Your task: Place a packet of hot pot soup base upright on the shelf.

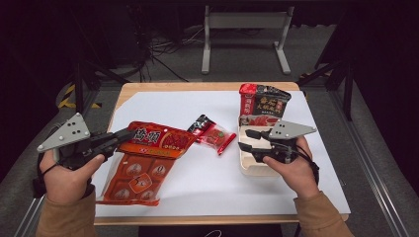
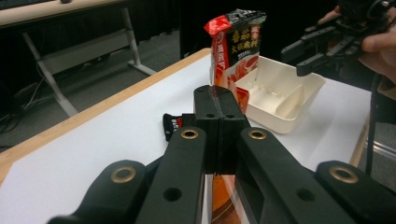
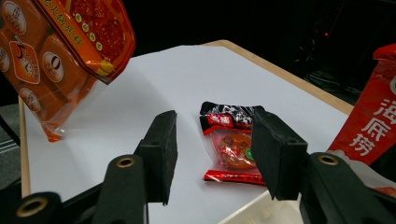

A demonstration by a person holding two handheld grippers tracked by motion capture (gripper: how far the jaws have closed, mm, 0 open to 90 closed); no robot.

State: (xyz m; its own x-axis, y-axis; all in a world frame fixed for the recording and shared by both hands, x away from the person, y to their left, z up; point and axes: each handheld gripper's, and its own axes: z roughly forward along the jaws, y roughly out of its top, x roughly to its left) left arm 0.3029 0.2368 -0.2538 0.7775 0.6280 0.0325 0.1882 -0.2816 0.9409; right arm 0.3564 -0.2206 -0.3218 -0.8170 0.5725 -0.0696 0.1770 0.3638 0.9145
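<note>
Black jaws of the left gripper [image 2: 219, 116] are pressing together on the top edge of the large orange seasoning packet [image 1: 143, 165], which is hanging over the white sheet [image 1: 197, 182] near the table's left edge, lifted clear in the right gripper view. Across open sheet, the right gripper [image 1: 244, 139] is hovering with jaws spread wide and empty above the cream tray [image 2: 280, 100], with the small red snack packet [image 3: 231, 147] lying flat between them. Behind the tray, a red-and-black pouch [image 2: 236, 51] is standing upright near the far edge.
</note>
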